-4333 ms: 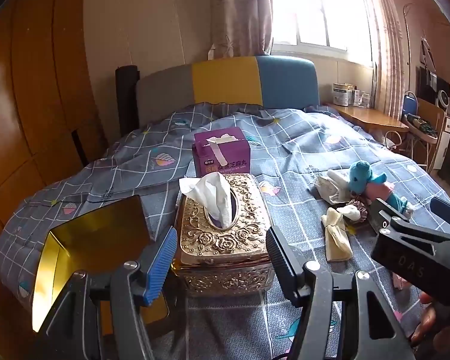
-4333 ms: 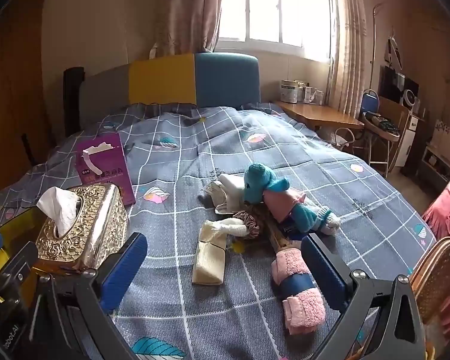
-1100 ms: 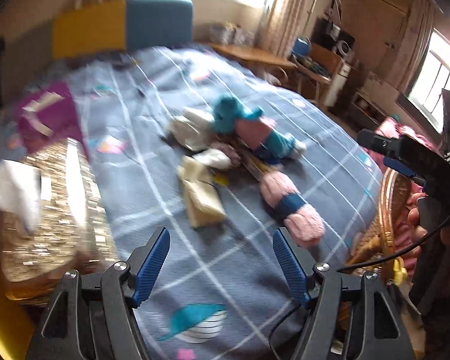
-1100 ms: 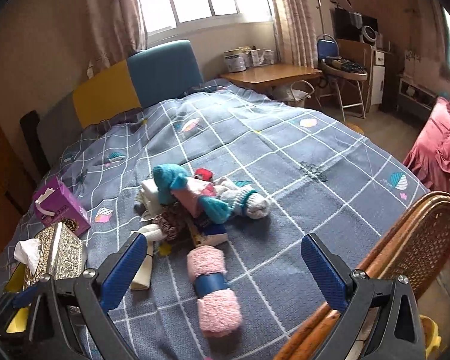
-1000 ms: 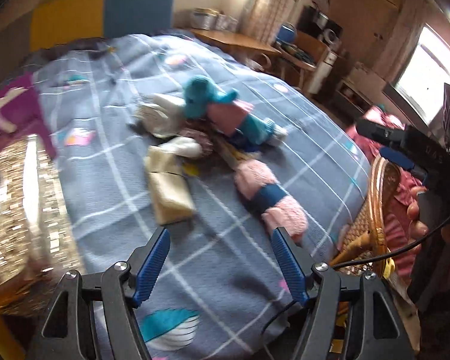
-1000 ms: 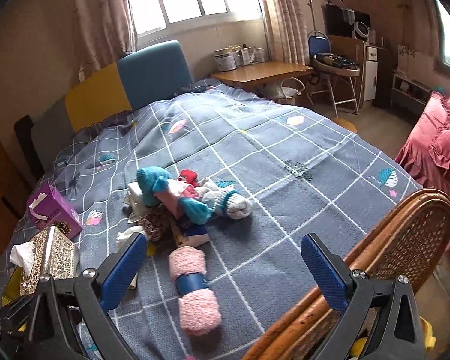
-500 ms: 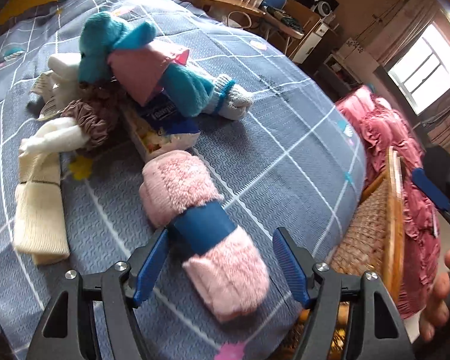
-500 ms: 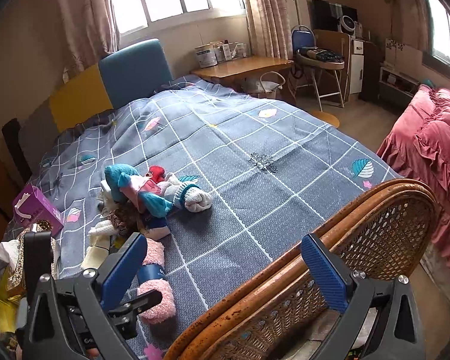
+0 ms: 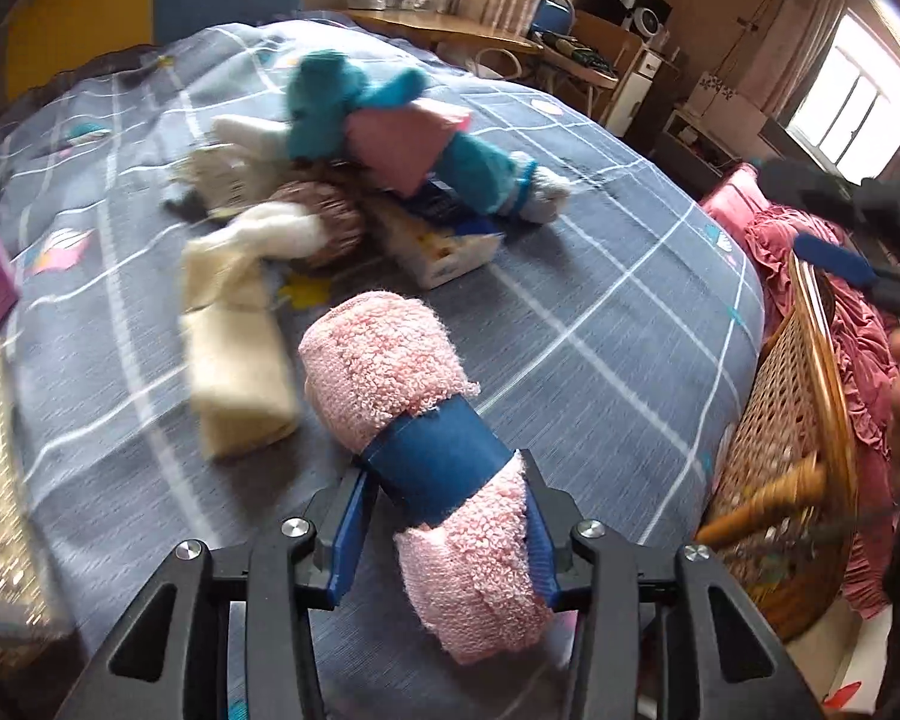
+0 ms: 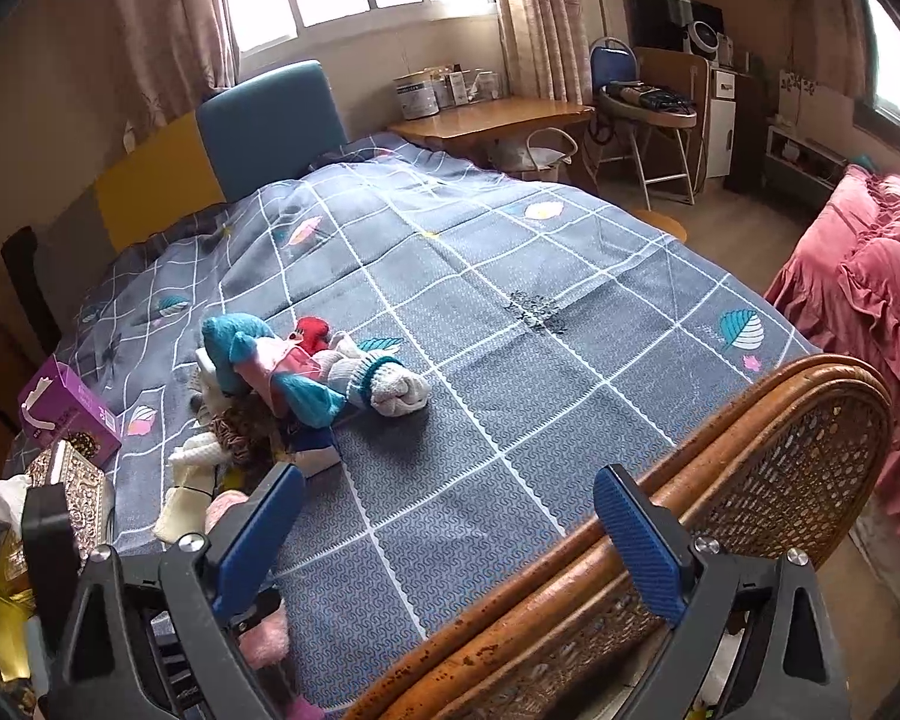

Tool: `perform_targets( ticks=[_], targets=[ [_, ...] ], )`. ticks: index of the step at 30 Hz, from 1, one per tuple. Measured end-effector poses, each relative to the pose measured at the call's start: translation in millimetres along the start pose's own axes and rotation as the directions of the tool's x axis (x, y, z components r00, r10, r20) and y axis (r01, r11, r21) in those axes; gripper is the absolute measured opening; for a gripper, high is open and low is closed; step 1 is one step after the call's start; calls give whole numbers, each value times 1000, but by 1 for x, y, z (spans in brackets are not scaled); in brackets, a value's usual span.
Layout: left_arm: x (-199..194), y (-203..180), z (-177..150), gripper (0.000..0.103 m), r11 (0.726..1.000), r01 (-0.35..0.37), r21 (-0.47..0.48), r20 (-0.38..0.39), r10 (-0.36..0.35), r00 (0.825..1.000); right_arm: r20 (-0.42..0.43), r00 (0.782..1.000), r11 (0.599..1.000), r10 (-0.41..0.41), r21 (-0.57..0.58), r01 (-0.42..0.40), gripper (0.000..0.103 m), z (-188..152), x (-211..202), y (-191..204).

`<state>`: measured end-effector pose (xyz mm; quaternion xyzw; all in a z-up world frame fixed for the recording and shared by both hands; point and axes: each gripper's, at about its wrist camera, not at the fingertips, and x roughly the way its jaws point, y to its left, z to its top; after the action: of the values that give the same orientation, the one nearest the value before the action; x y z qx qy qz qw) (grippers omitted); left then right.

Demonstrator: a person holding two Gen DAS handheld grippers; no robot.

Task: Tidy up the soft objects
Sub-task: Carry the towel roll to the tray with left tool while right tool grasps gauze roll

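A rolled pink towel with a blue band point(image 9: 432, 450) lies on the grey checked bedspread point(image 9: 600, 276). My left gripper point(image 9: 444, 531) is shut on the towel's near half, its blue pads pressing both sides. Behind it lie a cream folded cloth point(image 9: 234, 348), a brown fuzzy item point(image 9: 324, 216) and a teal and pink plush toy point(image 9: 384, 126). My right gripper point(image 10: 450, 534) is open and empty, held over the rim of a wicker basket point(image 10: 750, 504) at the bed's foot. The pile point(image 10: 306, 378) and towel point(image 10: 225, 507) show at left there.
A gold tissue box point(image 10: 78, 498) and a purple box point(image 10: 66, 408) stand at the bed's left side. A tissue pack point(image 9: 444, 240) lies under the plush toy. A wooden desk point(image 10: 492, 114), a folding chair point(image 10: 648, 108) and pink bedding point(image 10: 870, 276) lie beyond.
My left gripper has moved forward over the pink towel and shut on it. My right gripper has drifted back over the wicker basket and stays open.
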<state>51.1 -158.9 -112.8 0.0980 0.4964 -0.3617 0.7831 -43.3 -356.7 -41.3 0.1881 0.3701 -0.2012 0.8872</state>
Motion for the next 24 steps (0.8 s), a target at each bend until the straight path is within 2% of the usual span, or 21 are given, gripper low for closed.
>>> perform_targets(
  ticks=[3,5,6,8,9,11,14,17,19,21,22,23,24],
  targets=[
    [-19,17,-17,45,1000,-17,-12,23,18,1000,-50,997,998,53,-39,-55,98,6,17,21],
    [-28,25,-27,45,999,-25,-23,31,26,999,-108,987,990,122,-51,-128,95,9,33,38],
    [-34,30,-33,45,999,-31,-29,36,32,999,-149,976,984,159,-58,-169,92,10,43,48],
    [-43,35,-41,45,999,-42,-30,48,43,998,-228,948,967,222,-70,-244,78,8,63,71],
    [-48,38,-45,45,998,-45,-31,56,47,997,-264,932,957,248,-85,-278,75,6,73,84],
    [-57,42,-51,45,998,-49,-31,73,52,996,-325,908,938,266,-129,-321,66,-1,93,112],
    [-74,44,-58,45,999,-48,-25,109,50,993,-427,853,911,300,-138,-390,64,-13,126,147],
    [-88,43,-62,45,999,-40,-16,144,42,989,-478,828,905,293,-139,-401,64,-22,152,174],
    [-98,43,-63,45,1000,-29,-6,172,30,985,-481,834,910,270,-156,-385,64,-25,164,187],
    [-110,42,-62,45,1000,-17,-2,193,17,981,-510,823,907,251,-174,-384,64,-31,177,196],
    [-116,43,-60,45,1000,-13,-2,209,13,978,-508,830,905,233,-199,-376,64,-33,179,200],
    [-122,43,-57,45,1000,-13,-3,221,13,975,-481,850,899,213,-246,-364,53,-35,177,203],
    [-128,46,-53,45,1000,-7,-10,234,9,972,-472,857,893,204,-270,-361,46,-37,176,205]
  ],
)
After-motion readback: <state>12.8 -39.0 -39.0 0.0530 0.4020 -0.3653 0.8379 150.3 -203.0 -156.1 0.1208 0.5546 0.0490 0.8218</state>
